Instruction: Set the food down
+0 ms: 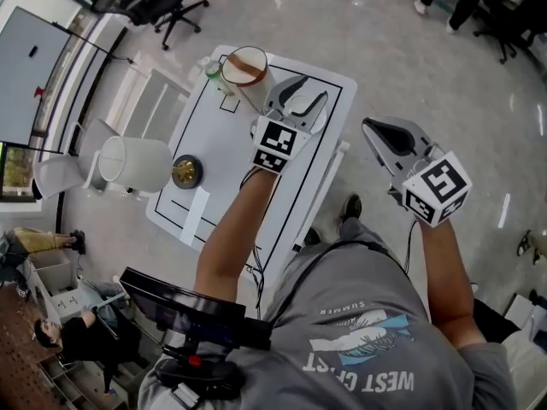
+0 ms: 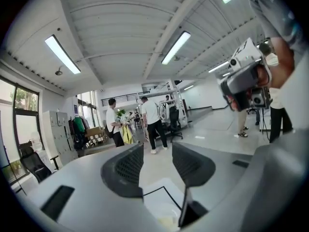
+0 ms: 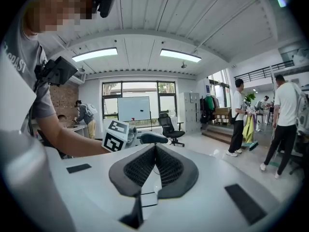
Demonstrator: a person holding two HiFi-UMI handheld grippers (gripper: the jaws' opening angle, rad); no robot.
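Note:
My left gripper [image 1: 304,97] hangs open over the far right part of the white table [image 1: 214,143], and nothing is between its jaws [image 2: 157,158]. Just left of it stands a white tub with a brown rim [image 1: 246,67]. A small dark dish holding something golden [image 1: 186,171] sits near the table's left edge, beside a large white cylinder [image 1: 133,162]. My right gripper [image 1: 373,130] is shut and empty, held off the table's right side above the floor. In the right gripper view its jaws [image 3: 154,152] meet at the tips.
A green-capped bottle [image 1: 211,68] stands behind the tub. A black line frames the tabletop. White shelving [image 1: 154,101] stands left of the table, with office chairs [image 1: 171,2] beyond. Several people stand across the room [image 2: 153,122].

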